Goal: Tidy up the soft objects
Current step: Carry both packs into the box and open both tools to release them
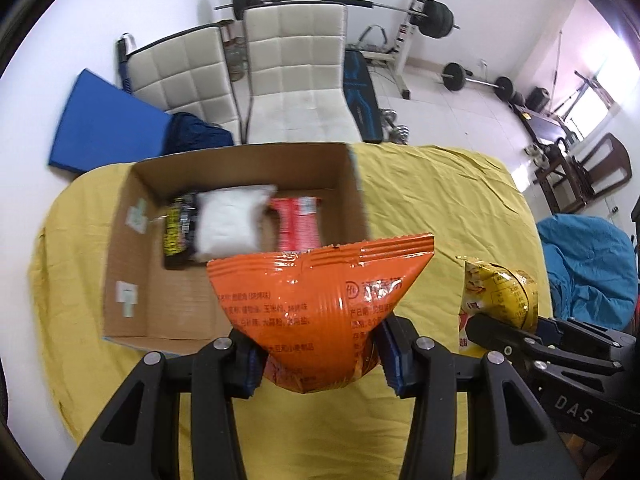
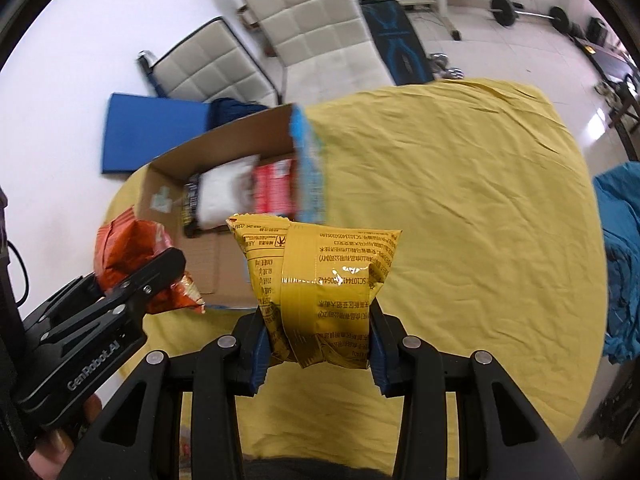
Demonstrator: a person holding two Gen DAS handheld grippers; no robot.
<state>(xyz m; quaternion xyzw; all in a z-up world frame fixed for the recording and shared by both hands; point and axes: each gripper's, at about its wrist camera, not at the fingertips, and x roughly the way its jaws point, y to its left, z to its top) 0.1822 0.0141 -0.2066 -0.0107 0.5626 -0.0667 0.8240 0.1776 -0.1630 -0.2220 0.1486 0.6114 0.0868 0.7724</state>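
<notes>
- Left wrist view: the left gripper [image 1: 320, 354] is clamped on the lower part of an orange snack bag [image 1: 320, 300], its blue pads pressing in from both sides; the bag hangs above the yellow cloth [image 1: 440, 208], just in front of the cardboard box [image 1: 132, 280].
- Only this view looks well down into the box: a black-and-yellow packet [image 1: 178, 232], a white bag [image 1: 230, 220] and a red packet [image 1: 298, 224] lie side by side along its far wall.
- Right of the box, the right gripper [image 1: 496, 328] shows side-on with a yellow snack bag [image 1: 500, 292].
- Right wrist view: the right gripper [image 2: 318, 356] squeezes the yellow snack bag [image 2: 320, 280] between both pads, in front of the box's [image 2: 224, 148] blue-printed right wall.
- Only here does the left gripper [image 2: 172, 268] show from outside, with a fingertip [image 2: 56, 446] of the person's hand beneath its body.
</notes>
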